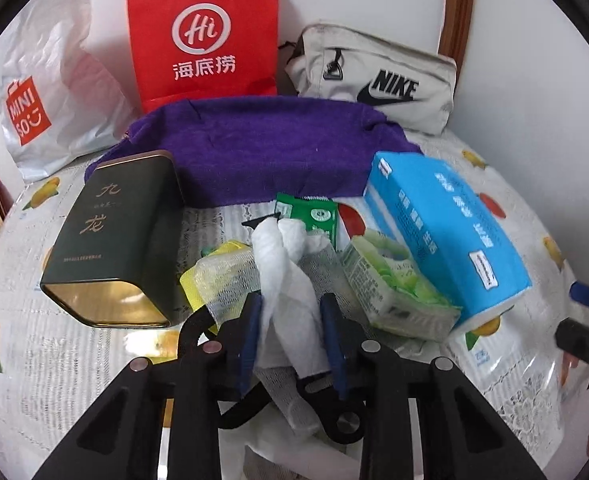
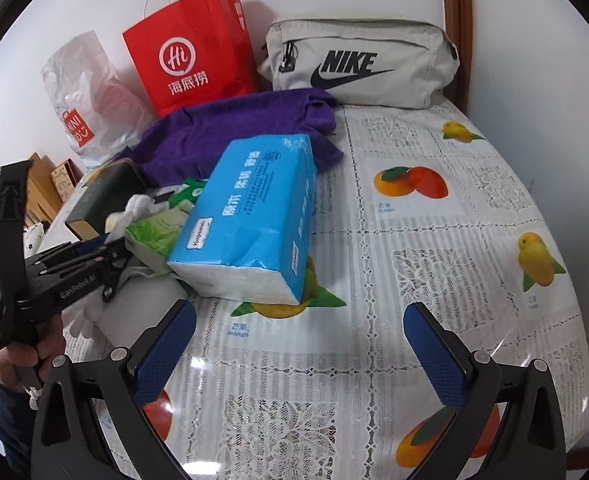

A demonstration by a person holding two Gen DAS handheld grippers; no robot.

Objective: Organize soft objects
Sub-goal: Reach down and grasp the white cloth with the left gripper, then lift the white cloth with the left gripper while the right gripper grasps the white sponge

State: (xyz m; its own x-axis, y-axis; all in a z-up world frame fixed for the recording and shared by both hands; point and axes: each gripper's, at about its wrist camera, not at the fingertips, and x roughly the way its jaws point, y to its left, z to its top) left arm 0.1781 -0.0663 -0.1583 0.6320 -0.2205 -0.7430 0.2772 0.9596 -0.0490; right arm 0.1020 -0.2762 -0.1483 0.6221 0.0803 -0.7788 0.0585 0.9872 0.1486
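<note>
My left gripper (image 1: 290, 312) is shut on a white cloth glove (image 1: 284, 276), its blue pads pressing the glove's sides; the glove's fingers point away over the table. The glove's white tip also shows in the right wrist view (image 2: 140, 204). A purple towel (image 1: 262, 152) lies folded at the back. A blue tissue pack (image 1: 446, 228) leans on a green-and-white soft pack (image 1: 390, 280). My right gripper (image 2: 300, 344) is open and empty above the tablecloth, right of the tissue pack (image 2: 254, 216). The left gripper's body shows in the right wrist view (image 2: 74, 276).
A dark green tin (image 1: 114, 240) lies on its side at left. A yellow net pack (image 1: 218, 276) and a small green packet (image 1: 310, 212) sit mid-pile. A red paper bag (image 1: 206, 36), a Miniso plastic bag (image 1: 46, 92) and a Nike pouch (image 1: 378, 80) stand against the wall.
</note>
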